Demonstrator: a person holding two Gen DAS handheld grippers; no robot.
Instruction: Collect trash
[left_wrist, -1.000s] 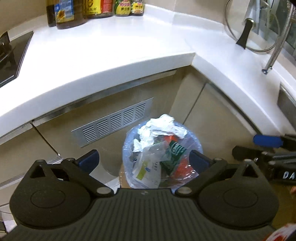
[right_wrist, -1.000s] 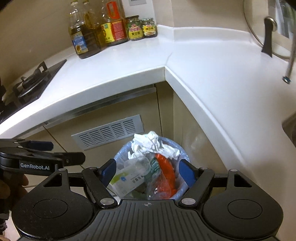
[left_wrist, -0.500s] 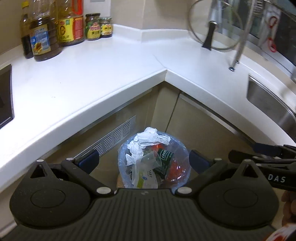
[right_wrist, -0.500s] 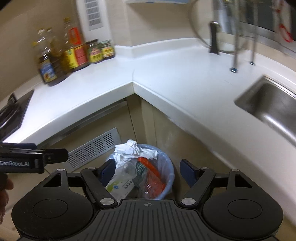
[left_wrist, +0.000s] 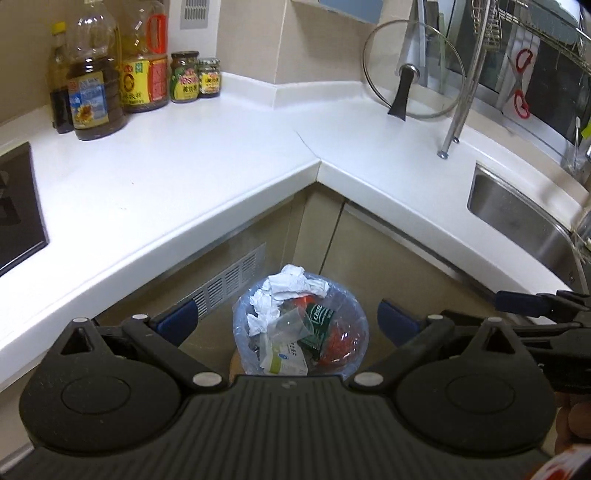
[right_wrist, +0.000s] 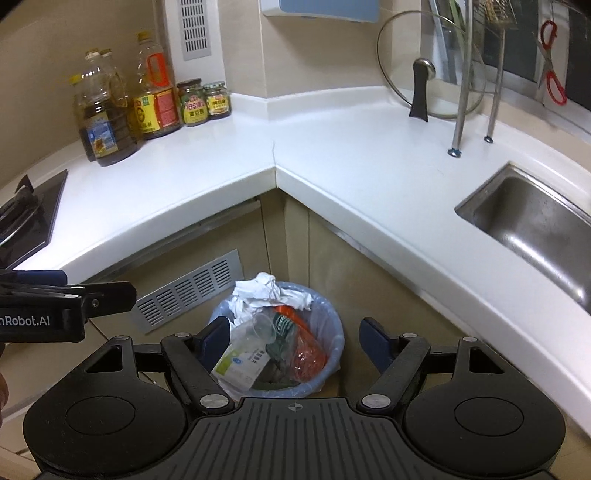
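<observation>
Open air above the heaped trash bin (left_wrist: 301, 325); countertop (left_wrist: 207, 177) corner overhanging behind it.

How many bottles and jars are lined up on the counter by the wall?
5 visible: a dark bottle at the far left, a big oil bottle, a yellow-labelled oil bottle, then two jars rightward. More may hide behind them.

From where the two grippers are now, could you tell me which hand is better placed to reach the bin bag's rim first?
Probably left, narrowly. The trash bin sits centred between the open left gripper; in the right gripper view it lies off toward the left finger. Both are empty and well above it.
</observation>
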